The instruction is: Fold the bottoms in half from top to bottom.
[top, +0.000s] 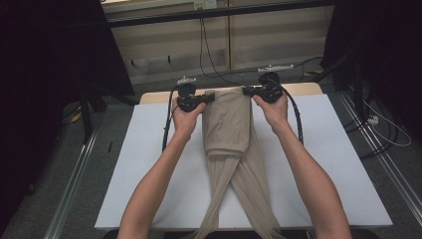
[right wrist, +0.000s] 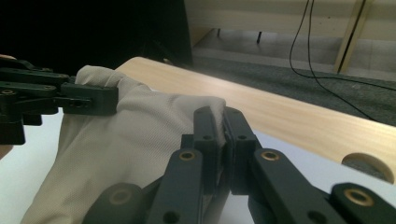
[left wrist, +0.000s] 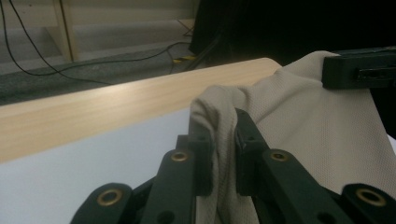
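Your left gripper [top: 209, 98] and right gripper [top: 247, 91] each pinch a top corner of the beige trousers [top: 230, 130] at the far end of the white table [top: 149, 164]. In the high view, the upper part lies folded down and the legs cross toward you, so I judge folding about half done. Your left gripper view shows bunched cloth clamped between closed jaws. Your right gripper view shows a thin fold nipped tight.

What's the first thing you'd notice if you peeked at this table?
The beige trousers in the middle of the white table, folded over at the far end, with the two legs crossing and trailing off the near edge. Next, the left gripper and right gripper, each shut on a top corner of the fabric, holding the fold between them near the table's wooden far edge.
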`<action>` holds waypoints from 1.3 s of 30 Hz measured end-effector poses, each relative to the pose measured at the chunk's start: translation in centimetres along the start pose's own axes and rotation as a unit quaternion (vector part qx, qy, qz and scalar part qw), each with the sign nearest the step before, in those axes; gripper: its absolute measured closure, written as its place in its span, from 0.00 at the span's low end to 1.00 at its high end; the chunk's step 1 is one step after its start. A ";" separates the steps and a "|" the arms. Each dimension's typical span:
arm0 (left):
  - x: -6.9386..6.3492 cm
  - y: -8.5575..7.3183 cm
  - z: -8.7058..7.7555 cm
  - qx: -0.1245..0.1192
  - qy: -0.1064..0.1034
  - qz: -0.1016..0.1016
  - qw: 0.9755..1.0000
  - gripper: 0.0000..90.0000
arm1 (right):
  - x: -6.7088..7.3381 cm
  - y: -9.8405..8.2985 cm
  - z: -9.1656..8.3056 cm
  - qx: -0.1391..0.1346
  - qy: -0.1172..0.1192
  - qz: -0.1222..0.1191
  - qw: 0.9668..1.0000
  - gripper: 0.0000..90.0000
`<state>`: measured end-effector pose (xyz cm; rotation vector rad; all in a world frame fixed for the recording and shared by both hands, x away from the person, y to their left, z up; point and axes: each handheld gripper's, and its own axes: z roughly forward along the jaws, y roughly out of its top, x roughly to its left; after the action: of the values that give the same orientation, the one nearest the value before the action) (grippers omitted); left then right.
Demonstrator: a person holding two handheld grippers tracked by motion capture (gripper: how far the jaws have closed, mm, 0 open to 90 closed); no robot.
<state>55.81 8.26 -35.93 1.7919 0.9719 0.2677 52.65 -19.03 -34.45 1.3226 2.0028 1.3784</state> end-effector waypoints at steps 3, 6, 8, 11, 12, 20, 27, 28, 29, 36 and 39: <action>0.4 1.6 0.1 -0.008 0.004 0.000 1.000 0.90 | -0.5 1.0 0.7 -0.004 -0.010 0.004 1.000 0.95; 0.5 3.5 0.2 -0.014 0.012 0.007 1.000 0.90 | -0.9 2.3 1.0 -0.008 -0.019 0.007 1.000 0.95; 0.5 4.5 0.2 -0.021 0.012 0.008 1.000 0.90 | -1.0 3.4 1.1 -0.015 -0.025 0.008 1.000 0.95; 0.5 4.6 0.6 -0.019 0.012 0.010 1.000 0.89 | -1.0 4.6 1.4 -0.014 -0.038 0.001 0.999 0.94; 0.7 4.2 0.9 -0.012 0.011 0.004 1.000 0.89 | -1.0 4.7 1.5 -0.011 -0.039 -0.002 0.999 0.93; 1.0 1.7 0.6 0.011 0.027 -0.005 1.000 0.40 | -1.5 2.8 1.4 0.004 -0.060 0.015 0.998 0.54; -0.6 -2.6 -2.0 0.030 0.001 0.035 0.999 0.29 | 0.8 -1.3 -1.5 0.014 -0.001 -0.014 1.000 0.56; -0.9 -3.2 -2.4 0.034 -0.001 0.039 0.999 0.28 | 1.4 -2.3 -2.2 0.016 0.008 -0.020 1.000 0.57; -1.4 -4.0 -3.0 0.036 -0.010 0.042 0.998 0.26 | 1.7 -2.9 -2.6 0.020 0.013 -0.025 0.999 0.57; -4.4 -9.4 -7.8 0.078 -0.043 0.079 0.993 0.23 | 5.2 -8.9 -7.6 0.047 0.058 -0.053 0.996 0.67; -5.9 -11.9 -9.9 0.105 -0.057 0.092 0.989 0.26 | 6.9 -11.7 -9.7 0.071 0.075 -0.071 0.992 0.77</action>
<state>40.40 12.37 -40.35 2.0712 0.7774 0.1796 36.53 -19.17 -38.88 1.1370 2.2843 1.3273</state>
